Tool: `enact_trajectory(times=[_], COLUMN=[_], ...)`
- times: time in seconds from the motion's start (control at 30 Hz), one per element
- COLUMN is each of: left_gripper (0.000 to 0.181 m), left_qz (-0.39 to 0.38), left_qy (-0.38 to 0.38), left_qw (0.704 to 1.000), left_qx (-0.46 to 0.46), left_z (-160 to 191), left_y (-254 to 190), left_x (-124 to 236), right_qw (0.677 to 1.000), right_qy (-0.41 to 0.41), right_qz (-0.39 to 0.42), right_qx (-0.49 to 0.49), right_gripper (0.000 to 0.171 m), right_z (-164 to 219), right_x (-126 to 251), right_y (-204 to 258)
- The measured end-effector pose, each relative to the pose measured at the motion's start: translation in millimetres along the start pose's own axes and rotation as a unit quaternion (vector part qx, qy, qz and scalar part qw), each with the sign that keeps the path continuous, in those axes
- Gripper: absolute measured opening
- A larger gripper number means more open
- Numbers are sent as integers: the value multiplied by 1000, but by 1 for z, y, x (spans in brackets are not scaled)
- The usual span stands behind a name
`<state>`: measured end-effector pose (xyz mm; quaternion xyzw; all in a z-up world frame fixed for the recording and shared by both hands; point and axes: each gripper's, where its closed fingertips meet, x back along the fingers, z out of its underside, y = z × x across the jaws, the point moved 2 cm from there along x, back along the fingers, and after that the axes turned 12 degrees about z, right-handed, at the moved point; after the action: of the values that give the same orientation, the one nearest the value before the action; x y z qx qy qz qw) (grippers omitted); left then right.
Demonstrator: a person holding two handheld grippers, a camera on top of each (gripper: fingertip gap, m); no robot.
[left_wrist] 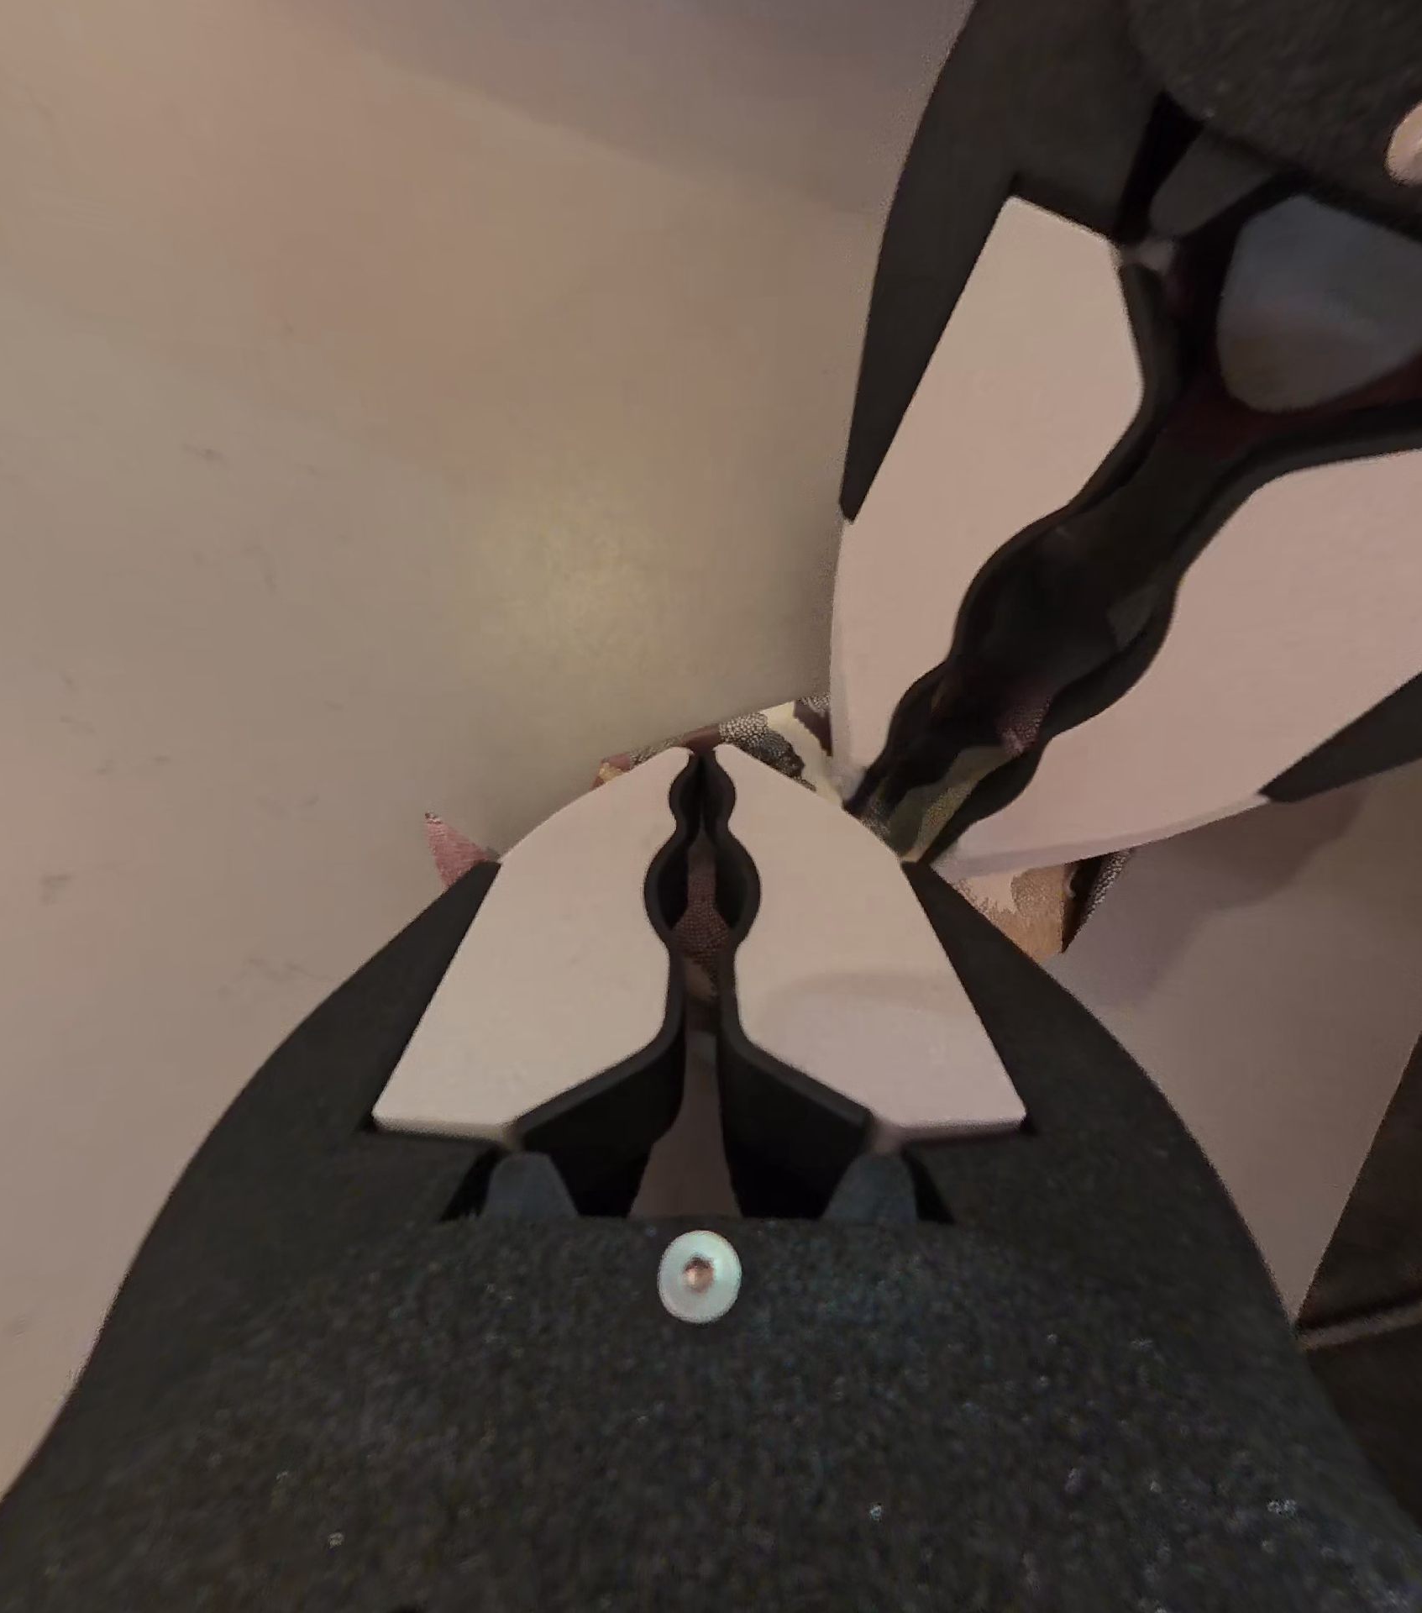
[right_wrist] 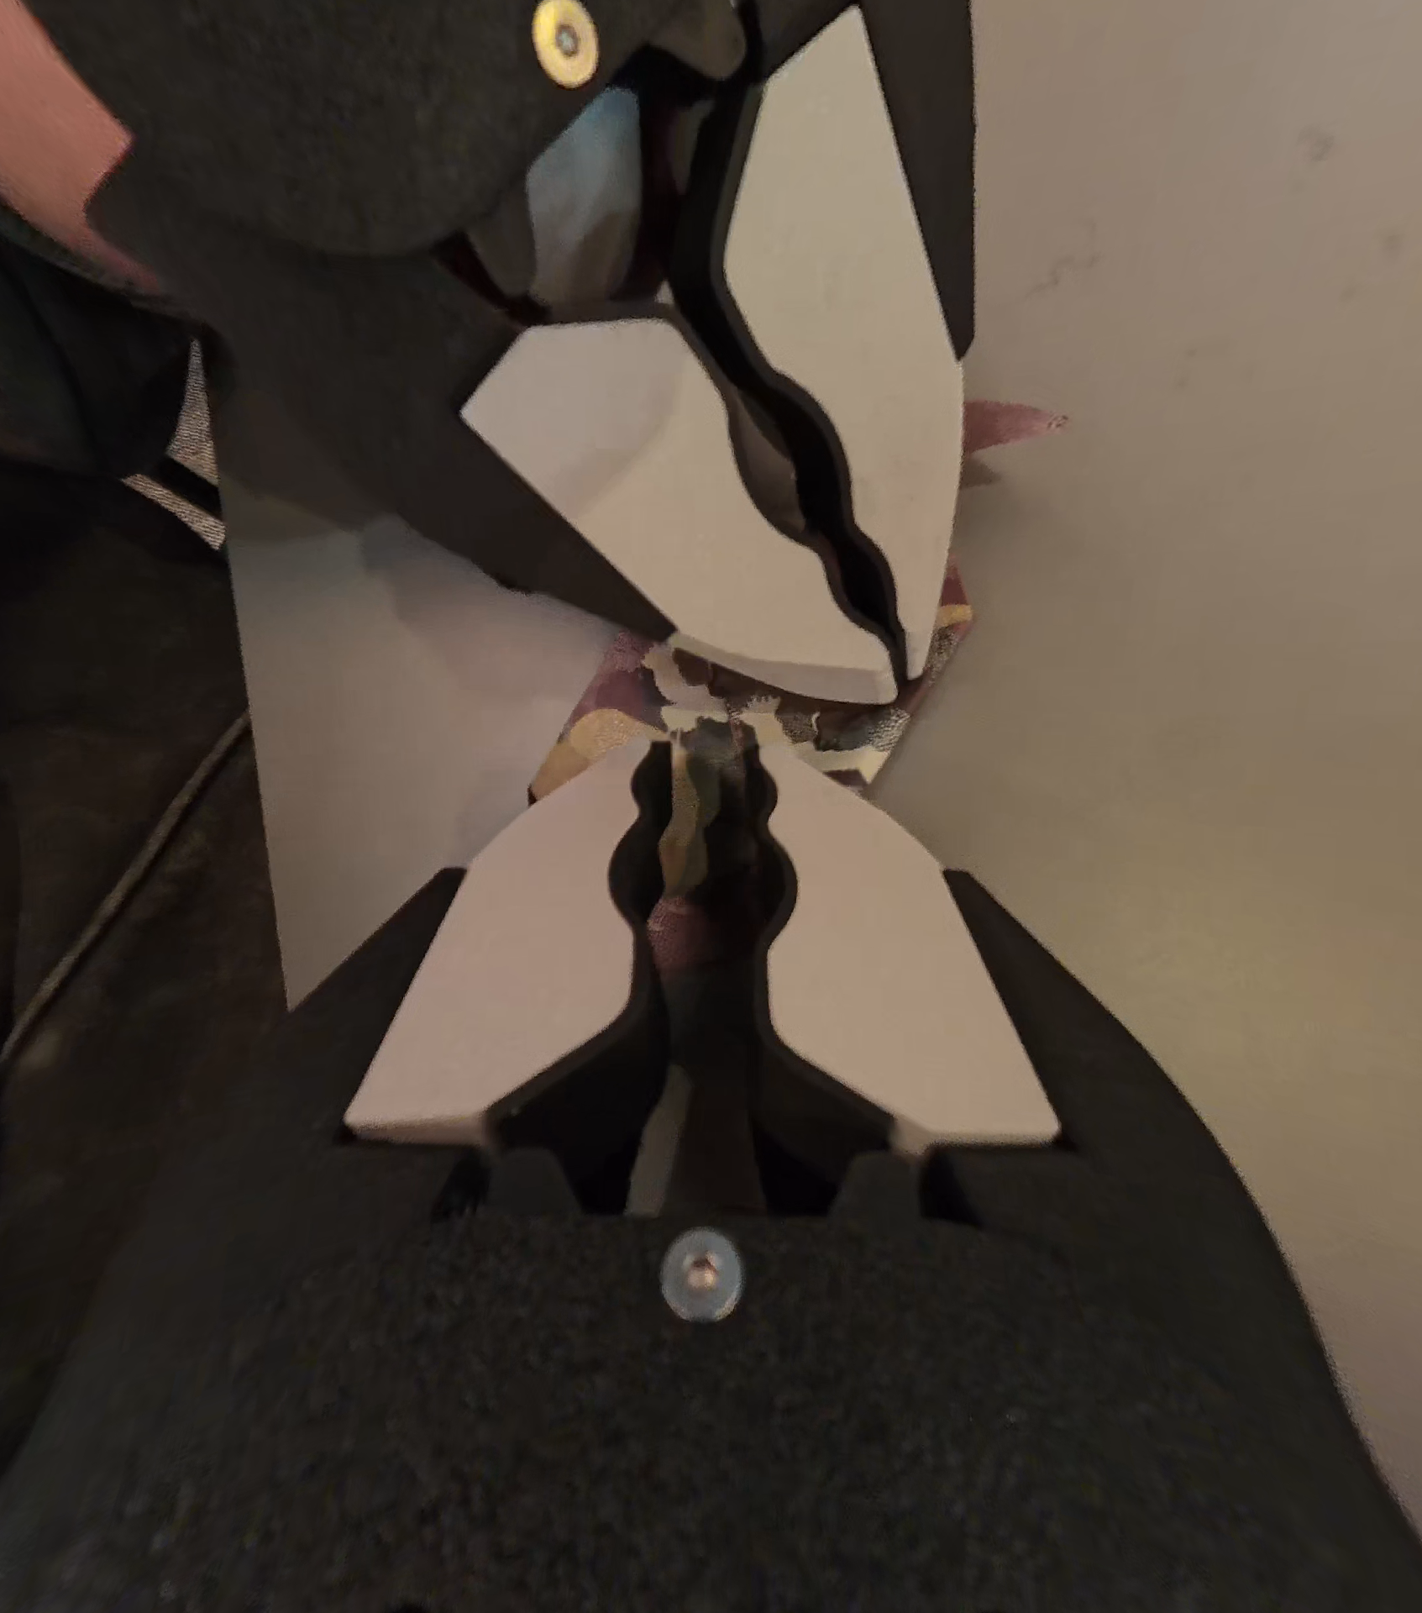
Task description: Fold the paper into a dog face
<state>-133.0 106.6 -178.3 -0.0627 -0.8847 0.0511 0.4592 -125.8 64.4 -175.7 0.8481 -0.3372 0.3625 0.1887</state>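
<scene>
Two grippers, one sheet. Left gripper pinched tight on the patterned paper, fingertips meeting at the centre of its own view. Right gripper in from 2 o'clock, likewise clamped on the same paper, tip to tip with the left. Probably gripped this close together to pull a short fold taut and set a crease. Paper mostly hidden between the white fingers, just above the pale tabletop; one purple corner out at 9 o'clock. Fold progress impossible to judge.
</scene>
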Motion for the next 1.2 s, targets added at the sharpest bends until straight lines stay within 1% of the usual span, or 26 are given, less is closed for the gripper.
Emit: enact_trajectory(times=[0.1, 0.17, 0.23, 0.27, 0.4, 0.53, 0.67, 0.8, 0.93, 1.2], left_gripper=[0, 0, 0, 0, 0, 0, 0, 0, 0, 0], left_qz=[0, -1, -2, -1, 1, -3, 0, 14, 12, -43], left_qy=[-4, -5, -8, -10, -21, -26, -39, -54, -62, -39], left_qw=[1000, 1000, 1000, 1000, 1000, 1000, 999, 997, 995, 997], left_qx=[1, 1, 1, 3, 10, 12, 23, 59, 73, 42], left_z=[0, 0, 0, 0, 0, 1, 1, -1, -6, -4], left_y=[0, 0, 0, 0, 0, 0, 0, 2, 8, 15], left_x=[0, 0, 0, 0, 0, 0, 0, 1, 1, -1], right_qw=[1000, 999, 996, 996, 995, 993, 993, 991, 990, 988], right_qy=[-18, -42, -79, -84, -53, -12, -13, -15, -17, -17], right_qz=[-5, 2, 28, 43, 80, 110, 116, 129, 135, 144], right_qx=[-1, -2, -1, 0, 26, 45, 34, 42, 45, 51], right_gripper=[14, 10, 0, 0, 0, 0, 0, 0, 0, 0], right_z=[1, -4, -14, -17, -18, -9, -8, -8, -8, -7], right_x=[6, 13, 20, 20, 4, -10, -10, -10, -10, -9], right_y=[-4, -11, -24, -31, -38, -39, -39, -39, -39, -38])
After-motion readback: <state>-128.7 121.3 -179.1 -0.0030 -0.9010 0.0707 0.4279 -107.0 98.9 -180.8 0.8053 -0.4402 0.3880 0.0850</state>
